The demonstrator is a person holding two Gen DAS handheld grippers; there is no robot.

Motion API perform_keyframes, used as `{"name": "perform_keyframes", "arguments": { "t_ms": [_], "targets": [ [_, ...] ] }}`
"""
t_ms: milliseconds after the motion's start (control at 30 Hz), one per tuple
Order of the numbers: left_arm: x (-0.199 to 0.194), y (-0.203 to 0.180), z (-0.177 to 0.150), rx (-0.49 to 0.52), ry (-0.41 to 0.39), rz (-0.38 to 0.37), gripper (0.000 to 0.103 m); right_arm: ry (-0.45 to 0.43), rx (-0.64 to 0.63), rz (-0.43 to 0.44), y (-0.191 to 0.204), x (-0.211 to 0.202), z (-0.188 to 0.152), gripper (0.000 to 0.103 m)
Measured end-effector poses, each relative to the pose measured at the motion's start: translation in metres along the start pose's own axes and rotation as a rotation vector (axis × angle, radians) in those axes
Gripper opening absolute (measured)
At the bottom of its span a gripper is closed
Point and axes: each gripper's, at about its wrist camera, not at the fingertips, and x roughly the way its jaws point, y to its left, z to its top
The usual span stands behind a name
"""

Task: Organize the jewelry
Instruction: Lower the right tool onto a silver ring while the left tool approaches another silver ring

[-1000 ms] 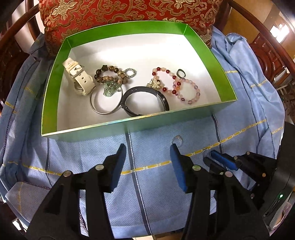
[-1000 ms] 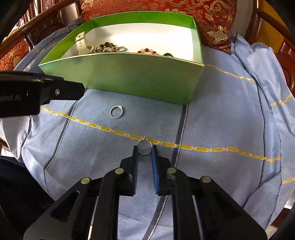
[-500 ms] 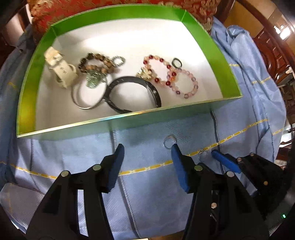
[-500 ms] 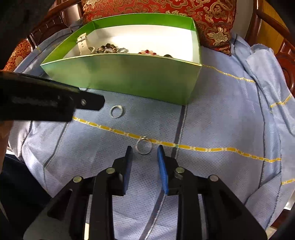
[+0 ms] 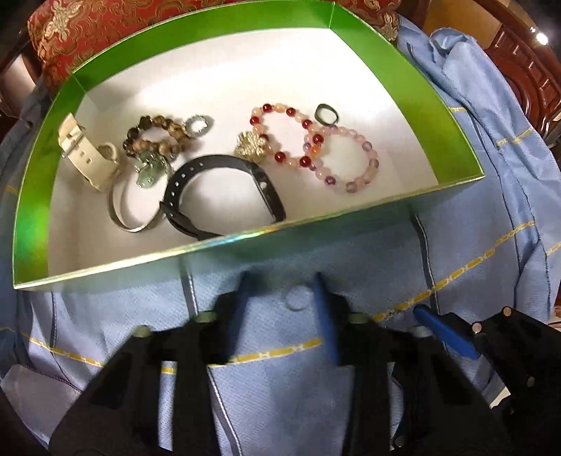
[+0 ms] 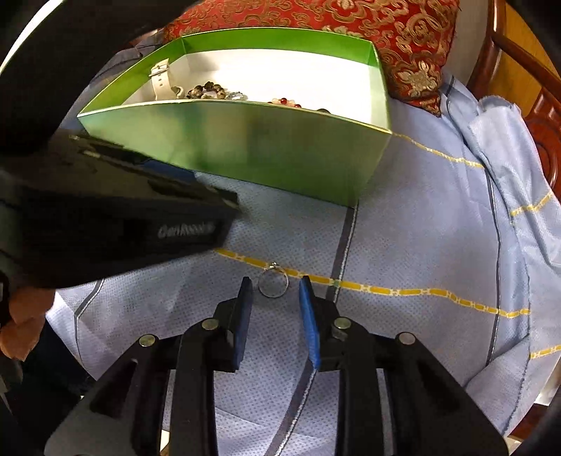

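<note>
our left tool (image 5: 282, 286) is closing around one silver ring (image 5: 297, 297), not yet pinching it. our right tool (image 6: 274, 287) is closing likewise around a second ring (image 6: 273, 284).

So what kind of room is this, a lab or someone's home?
Likely a home sitting room: a red brocade cushion, carved dark wooden chairs, and a blue cloth holding a green jewelry box.

the box (image 5: 87, 80) sits on the cloth (image 5: 455, 266) before the cushion (image 5: 105, 31), bracelets (image 5: 308, 147) and a watch (image 5: 87, 158) inside. nearer me, one ring (image 5: 297, 297) lies between my left gripper (image 5: 282, 298) fingers, another ring (image 6: 273, 283) between my right gripper (image 6: 275, 308) fingers.
</note>
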Motion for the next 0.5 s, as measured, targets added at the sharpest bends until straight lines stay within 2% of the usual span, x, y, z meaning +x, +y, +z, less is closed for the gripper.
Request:
{"name": "perform_keyframes", "arguments": {
  "t_ms": [67,100,333,367,400,433,467,500],
  "targets": [
    [0.000,0.003,0.001,-0.015,0.006,-0.022,0.018,-0.001,-0.016,0.013,0.004,0.000,0.001,0.012],
    [-0.001,0.004,0.001,-0.019,0.008,-0.030,0.018,0.001,-0.019,0.013,0.005,0.000,0.001,0.003],
    [-0.013,0.017,-0.003,-0.035,0.009,-0.073,0.018,-0.018,-0.011,0.019,0.000,-0.012,0.008,0.003],
    [-0.013,0.020,-0.003,-0.044,0.009,-0.070,0.018,-0.020,-0.024,0.007,0.002,-0.012,0.009,0.005],
    [-0.012,0.023,-0.004,-0.047,0.014,-0.066,0.018,-0.024,-0.031,-0.002,0.003,-0.012,0.009,0.017],
    [-0.011,0.023,-0.004,-0.049,0.021,-0.062,0.018,-0.028,-0.034,-0.008,0.004,-0.012,0.010,0.036],
    [-0.009,0.023,-0.004,-0.051,0.029,-0.057,0.018,-0.030,-0.032,-0.009,0.005,-0.011,0.011,0.041],
    [-0.006,0.023,-0.004,-0.054,0.037,-0.050,0.018,-0.034,-0.028,-0.005,0.006,-0.009,0.012,0.041]
  ]
}}
